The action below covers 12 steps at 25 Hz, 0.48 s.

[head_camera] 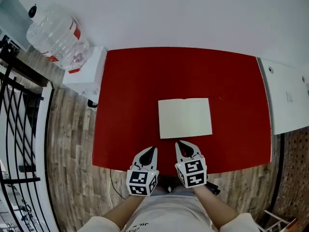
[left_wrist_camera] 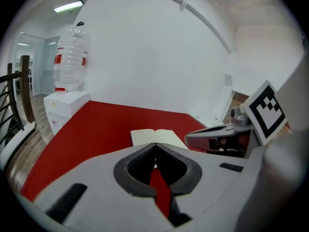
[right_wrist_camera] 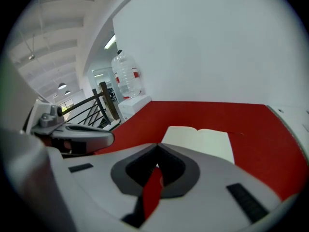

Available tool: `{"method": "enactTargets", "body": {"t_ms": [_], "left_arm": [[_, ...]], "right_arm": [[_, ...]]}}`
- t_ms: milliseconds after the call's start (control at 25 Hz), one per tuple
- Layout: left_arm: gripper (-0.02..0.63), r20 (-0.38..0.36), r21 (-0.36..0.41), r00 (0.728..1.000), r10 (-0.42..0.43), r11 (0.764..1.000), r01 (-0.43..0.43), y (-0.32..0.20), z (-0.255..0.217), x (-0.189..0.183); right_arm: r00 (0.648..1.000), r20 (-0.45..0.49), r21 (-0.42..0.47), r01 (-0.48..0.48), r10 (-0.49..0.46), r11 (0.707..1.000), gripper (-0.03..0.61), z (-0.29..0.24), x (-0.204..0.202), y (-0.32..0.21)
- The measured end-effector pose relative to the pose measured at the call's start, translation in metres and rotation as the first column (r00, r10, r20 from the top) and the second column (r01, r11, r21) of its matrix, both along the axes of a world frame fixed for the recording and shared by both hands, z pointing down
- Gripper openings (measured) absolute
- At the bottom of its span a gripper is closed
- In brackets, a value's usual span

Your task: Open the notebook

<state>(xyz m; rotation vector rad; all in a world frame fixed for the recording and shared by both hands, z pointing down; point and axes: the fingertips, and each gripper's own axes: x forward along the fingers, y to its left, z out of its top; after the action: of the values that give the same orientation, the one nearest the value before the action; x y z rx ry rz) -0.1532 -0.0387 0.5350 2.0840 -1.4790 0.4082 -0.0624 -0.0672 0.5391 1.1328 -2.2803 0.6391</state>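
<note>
The notebook (head_camera: pixel 185 118) lay open and flat on the red table (head_camera: pixel 130 81), a little right of the middle and nearer the person's edge. Both facing pages were blank and cream-white. They formed a wide rectangle, with the centre fold running away from the person.

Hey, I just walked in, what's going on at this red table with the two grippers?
A person holds a gripper in each hand at the near edge of the red table. The notebook lies open and flat on the table, blank pages up, so the task looks done. The left gripper and right gripper sit just short of the notebook, not touching it. Both have their fingers shut with nothing between them. A water bottle stands on a white dispenser beside the table.
</note>
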Motion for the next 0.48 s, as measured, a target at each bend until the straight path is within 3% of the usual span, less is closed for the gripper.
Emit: {"method": "enactTargets", "body": {"t_ms": [200, 480], "left_arm": [[0.006, -0.033, -0.001, 0.998, 0.054, 0.999, -0.054, 0.018, -0.024, 0.033], [0.006, -0.028, 0.024, 0.992, 0.122, 0.992, -0.121, 0.027, -0.037, 0.076]], "right_arm": [[0.999, 0.028, 0.066, -0.043, 0.041, 0.997, 0.007, -0.044, 0.039, 0.026], [0.987, 0.089, 0.098, -0.14, 0.132, 0.985, 0.006, -0.062, 0.079, 0.048]]}}
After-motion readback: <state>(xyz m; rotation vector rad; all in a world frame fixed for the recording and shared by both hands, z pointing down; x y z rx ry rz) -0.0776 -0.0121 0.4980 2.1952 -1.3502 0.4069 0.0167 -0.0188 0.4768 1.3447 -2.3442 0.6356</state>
